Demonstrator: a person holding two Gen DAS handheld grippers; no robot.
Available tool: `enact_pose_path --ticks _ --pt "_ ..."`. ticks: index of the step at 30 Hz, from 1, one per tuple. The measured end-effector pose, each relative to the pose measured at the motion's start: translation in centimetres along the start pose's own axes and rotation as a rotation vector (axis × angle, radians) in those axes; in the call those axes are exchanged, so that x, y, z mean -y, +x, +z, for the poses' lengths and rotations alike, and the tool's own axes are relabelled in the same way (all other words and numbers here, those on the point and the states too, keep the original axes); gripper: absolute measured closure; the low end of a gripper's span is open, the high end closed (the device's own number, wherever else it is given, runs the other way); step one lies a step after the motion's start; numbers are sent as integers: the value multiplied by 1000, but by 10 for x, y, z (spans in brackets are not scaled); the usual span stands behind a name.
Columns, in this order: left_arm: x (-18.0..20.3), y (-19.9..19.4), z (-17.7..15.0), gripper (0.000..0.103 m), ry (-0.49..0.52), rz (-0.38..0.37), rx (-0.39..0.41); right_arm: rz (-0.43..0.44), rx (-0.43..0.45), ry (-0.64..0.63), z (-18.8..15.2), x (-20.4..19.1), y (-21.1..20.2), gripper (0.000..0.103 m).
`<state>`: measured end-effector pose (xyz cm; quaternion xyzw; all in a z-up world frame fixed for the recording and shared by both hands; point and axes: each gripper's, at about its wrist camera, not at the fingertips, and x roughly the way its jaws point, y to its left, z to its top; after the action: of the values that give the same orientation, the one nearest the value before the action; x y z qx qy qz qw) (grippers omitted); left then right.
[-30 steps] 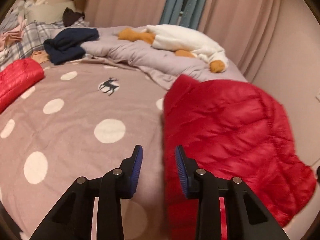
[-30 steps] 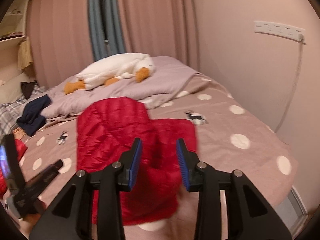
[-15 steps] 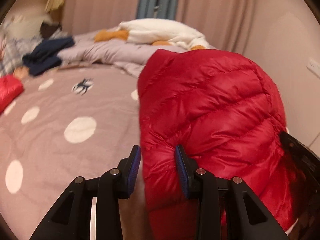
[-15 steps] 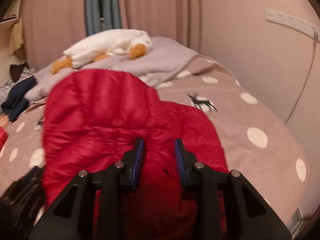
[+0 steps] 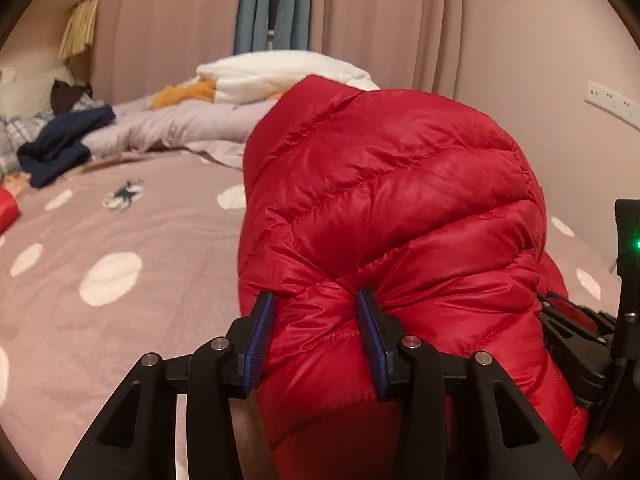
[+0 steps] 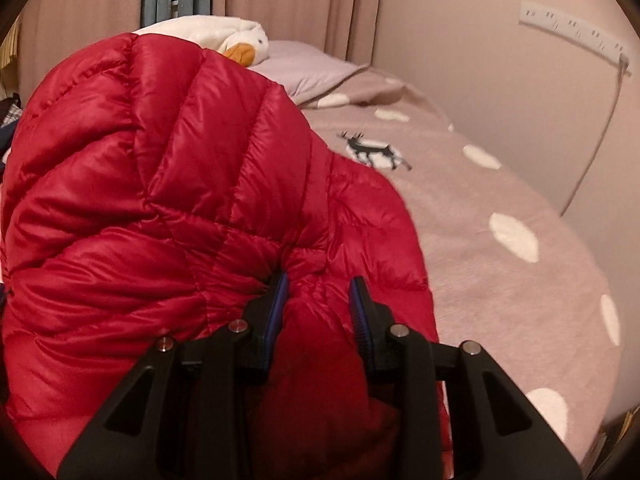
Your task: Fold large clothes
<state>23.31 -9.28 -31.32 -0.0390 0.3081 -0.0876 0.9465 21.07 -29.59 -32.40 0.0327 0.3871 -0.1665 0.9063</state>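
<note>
A red quilted down jacket is lifted off the bed and bulges up in front of both cameras; it also fills the left of the right wrist view. My left gripper has a thick fold of the jacket's near edge between its blue pads. My right gripper has another bunched fold of the same edge between its pads. The right gripper's black body shows at the right edge of the left wrist view.
The bed has a pink cover with white dots and deer prints. At its head lie a lilac duvet, a white goose plush, and a navy garment. A wall with a power strip runs along the right.
Both grippers moved onto the jacket's near edge and took folds of it between their pads. The jacket rose from flat on the bed into a raised hump.
</note>
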Motion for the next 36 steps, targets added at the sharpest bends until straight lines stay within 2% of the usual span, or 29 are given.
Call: enact_pose_path --ticks 15,22,25,28,31,32,34,36 --pt "4 4 0 62 31 40 6 -10 14 -16 3 -1 7 70" --pt "-1 -14 6 58 -1 46 25 -5 80 17 -3 0 -22 71" --pt "-10 -30 23 58 -45 40 36 74 104 34 10 7 -47 71" --pt "-25 -52 51 58 -96 12 124 148 195 37 29 14 -82 69" --pt "-38 -51 78 58 -144 -24 156 236 240 31 57 11 -104 70" --pt "-43 -44 88 58 -151 -24 150 298 240 39 70 10 -103 70" --pt "-52 -24 95 58 -157 -11 96 378 172 53 89 8 -84 74" --pt "-64 7 93 58 -194 -32 15 419 56 103 100 5 -44 73"
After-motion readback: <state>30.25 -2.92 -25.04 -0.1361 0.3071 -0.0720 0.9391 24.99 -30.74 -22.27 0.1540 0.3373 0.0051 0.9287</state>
